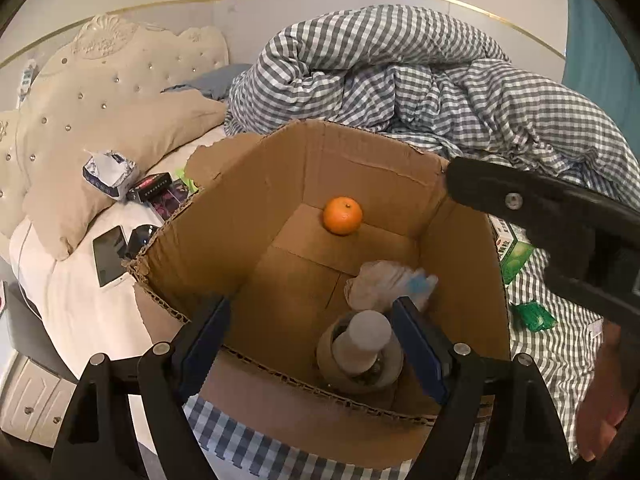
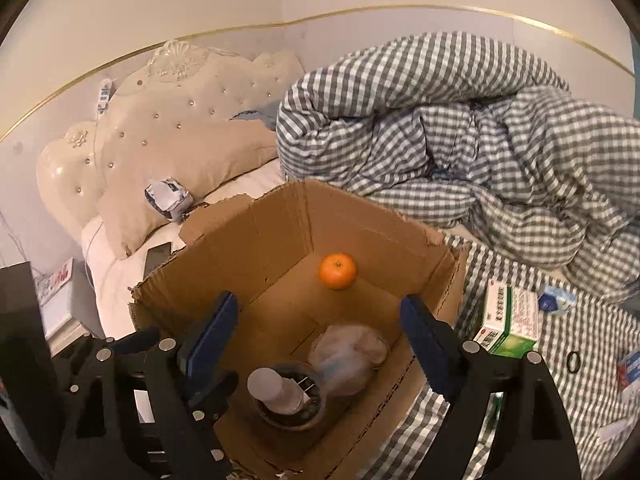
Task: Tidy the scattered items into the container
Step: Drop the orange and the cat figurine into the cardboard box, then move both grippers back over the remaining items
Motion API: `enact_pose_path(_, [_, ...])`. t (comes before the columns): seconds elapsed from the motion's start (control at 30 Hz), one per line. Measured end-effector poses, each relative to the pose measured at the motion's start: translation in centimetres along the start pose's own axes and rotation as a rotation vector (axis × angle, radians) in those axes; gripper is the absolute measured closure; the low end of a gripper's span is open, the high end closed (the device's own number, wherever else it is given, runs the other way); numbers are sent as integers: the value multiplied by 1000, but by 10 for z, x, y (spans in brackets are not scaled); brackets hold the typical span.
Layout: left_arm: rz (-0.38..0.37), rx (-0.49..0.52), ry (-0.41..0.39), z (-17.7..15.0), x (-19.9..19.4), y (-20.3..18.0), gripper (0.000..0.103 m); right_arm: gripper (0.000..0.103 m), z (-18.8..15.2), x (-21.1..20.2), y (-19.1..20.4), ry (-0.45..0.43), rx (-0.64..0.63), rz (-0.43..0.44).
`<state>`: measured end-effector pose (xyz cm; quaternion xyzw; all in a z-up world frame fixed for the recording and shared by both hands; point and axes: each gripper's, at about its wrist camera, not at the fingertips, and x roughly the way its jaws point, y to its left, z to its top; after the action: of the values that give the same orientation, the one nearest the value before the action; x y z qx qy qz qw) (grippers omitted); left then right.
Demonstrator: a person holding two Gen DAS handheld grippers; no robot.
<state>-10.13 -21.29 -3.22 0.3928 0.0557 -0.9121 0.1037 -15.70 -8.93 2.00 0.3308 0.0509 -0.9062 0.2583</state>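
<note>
Both claws hung over the box (image 1: pixel 248 216) with jaws spread wide and nothing between them: the left claw (image 1: pixel 316 344) above the near wall, the right claw (image 2: pixel 320 340) just beside it, its black arm crossing the box's right corner in the left view. Inside lay an orange (image 1: pixel 343 215) at the far wall, a crumpled bag (image 1: pixel 384 284) and a bottle (image 1: pixel 362 340) standing in a round holder near the front. The likeliest slip, I judged, was the two claws knocking together, since they crowded the same opening; a claw swinging out low could also catch the ragged cardboard rim and drag or tip the box on the soft bed. Plenty was left outside: a green carton (image 2: pixel 510 322) just right of the box on the checked sheet, a small green packet (image 1: pixel 534 316), a hair tie (image 2: pixel 573 361) and a blue-and-white packet (image 2: pixel 554 300) further right; on the left, a tissue pack (image 1: pixel 108 176) against the pillow (image 1: pixel 108 148), a dark card box (image 1: pixel 160 192) and a phone (image 1: pixel 110 256). The tall left wall stood between the claws and those left-hand things, and the heaped duvet (image 1: pixel 420 80) crowded the far side.
</note>
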Motion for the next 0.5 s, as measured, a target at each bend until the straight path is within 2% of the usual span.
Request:
enact_pose_path(0.13, [-10, 4, -5, 1, -3, -5, 18, 20, 2, -20, -16, -26, 15, -24])
enact_pose_path(0.27, [-39, 29, -29, 6, -19, -26, 18, 20, -5, -55, -48, -68, 49, -58])
enact_pose_path(0.37, [-90, 78, -72, 9, -39, -54, 17, 19, -18, -88, -84, -105, 76, -161])
enact_pose_path(0.5, [-172, 140, -125, 6, -54, -108, 5, 19, -46, -129, -141, -122, 146, -258])
